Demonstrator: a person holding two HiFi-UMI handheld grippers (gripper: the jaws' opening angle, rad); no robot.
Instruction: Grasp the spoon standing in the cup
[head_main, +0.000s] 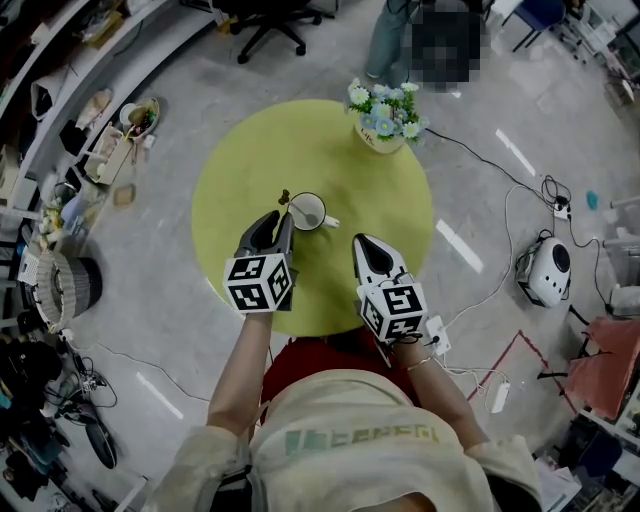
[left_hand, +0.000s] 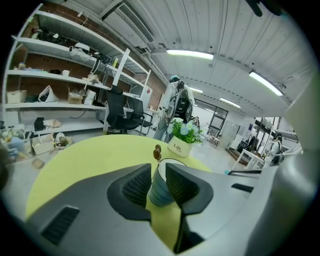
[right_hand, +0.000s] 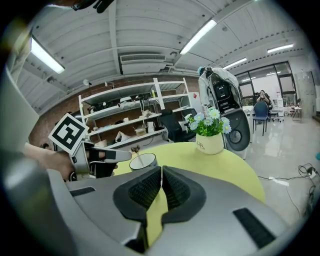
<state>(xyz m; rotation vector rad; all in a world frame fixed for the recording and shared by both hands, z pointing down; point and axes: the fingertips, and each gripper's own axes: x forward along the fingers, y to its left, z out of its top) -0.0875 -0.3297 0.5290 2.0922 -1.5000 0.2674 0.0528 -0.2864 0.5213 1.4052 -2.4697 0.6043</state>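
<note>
We read the left gripper (left_hand: 158, 174) as released, jaws slightly apart; the right gripper (right_hand: 161, 172) is clenched on nothing. Just beyond the left fingertips the cup (left_hand: 160, 189) stands on the round yellow-green table (head_main: 240, 190), with the spoon (left_hand: 157, 150) standing inside. The jaws hide the cup's flanks. Only the head view shows its handle (head_main: 331, 221). Farther off are a flower pot (head_main: 385, 130) and the grey floor (head_main: 150, 285).

Left claw (left_hand: 158, 171) parted, blue cup (left_hand: 161, 194) showing in the gap, spoon (left_hand: 157, 151) upright at its left rim, flowerpot (left_hand: 181, 147) farther across the yellow-green desk (left_hand: 85, 157).
</note>
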